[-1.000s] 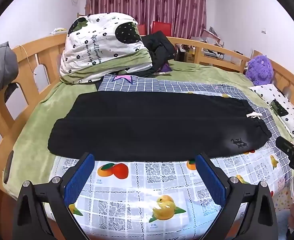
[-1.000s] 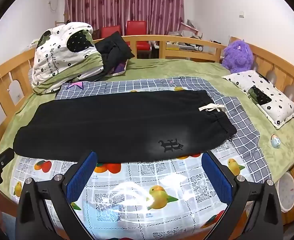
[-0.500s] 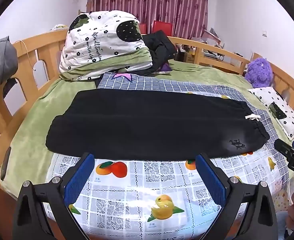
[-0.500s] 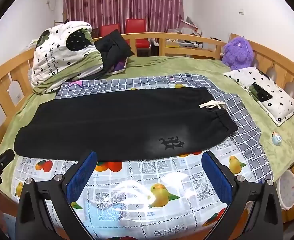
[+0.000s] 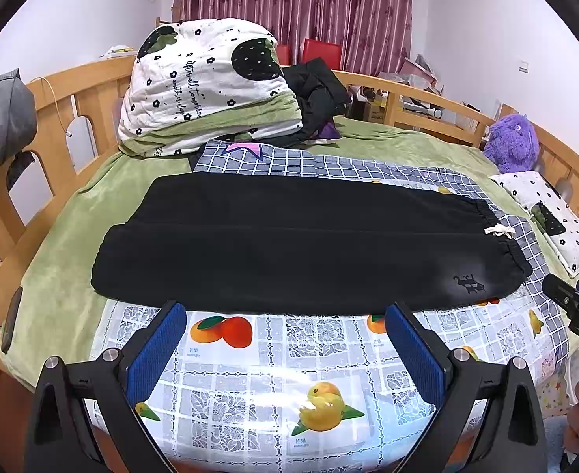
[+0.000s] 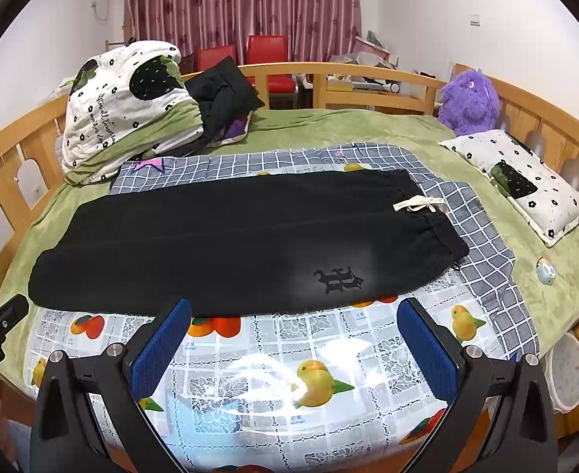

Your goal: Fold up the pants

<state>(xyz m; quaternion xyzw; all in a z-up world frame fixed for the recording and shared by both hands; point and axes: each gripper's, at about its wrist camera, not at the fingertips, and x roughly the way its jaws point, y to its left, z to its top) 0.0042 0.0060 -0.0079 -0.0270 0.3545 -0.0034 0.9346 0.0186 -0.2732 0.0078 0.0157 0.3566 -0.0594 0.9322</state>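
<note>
One pair of black pants (image 5: 297, 244) lies flat across the bed (image 5: 388, 138), waistband right, cuffs left, on a fruit-print sheet (image 5: 289, 358). Two grippers: left gripper (image 5: 285, 331) and right gripper (image 6: 293, 327) both hover at the near edge, jaws wide apart, holding nothing. One purple plush toy (image 6: 469, 98) far right, one small pillow (image 6: 526, 181).

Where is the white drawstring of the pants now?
The drawstring lies at the waistband on the right end of the black pants, beside the grey checked cloth, in both views.
</note>
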